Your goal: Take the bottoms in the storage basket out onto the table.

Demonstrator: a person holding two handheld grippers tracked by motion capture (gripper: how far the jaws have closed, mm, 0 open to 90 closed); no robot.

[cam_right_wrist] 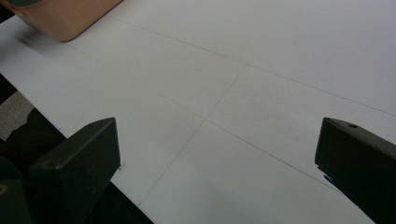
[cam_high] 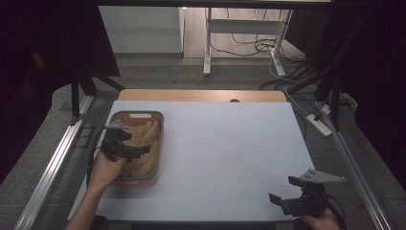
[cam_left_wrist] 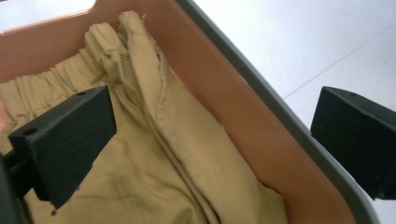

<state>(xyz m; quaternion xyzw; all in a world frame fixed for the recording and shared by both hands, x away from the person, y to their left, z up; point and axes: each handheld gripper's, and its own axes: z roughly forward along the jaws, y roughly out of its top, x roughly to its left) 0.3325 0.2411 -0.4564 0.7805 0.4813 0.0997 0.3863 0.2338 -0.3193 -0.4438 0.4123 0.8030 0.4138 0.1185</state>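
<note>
The left gripper (cam_high: 139,151) is positioned over the orange bin (cam_high: 141,115) at the left side of the white table (cam_high: 230,143). Its jaws are spread wide with nothing held between them. In the left gripper view, one jaw sits over the tan cloth (cam_left_wrist: 154,154) inside the bin; the other jaw sits outside the bin's grey rim (cam_left_wrist: 280,112), over the table surface. The bin wall runs between the two jaws. Whether either jaw touches cloth or rim cannot be determined.

The cloth lies bunched and folded in the bin, its gathered edge toward the handle-slot end.

The right gripper (cam_high: 282,201) is at the near right edge of the table, well apart from the bin. Its jaws are wide apart and empty, with bare table surface between them. A bin corner (cam_right_wrist: 70,18) appears far beyond its jaws
</note>
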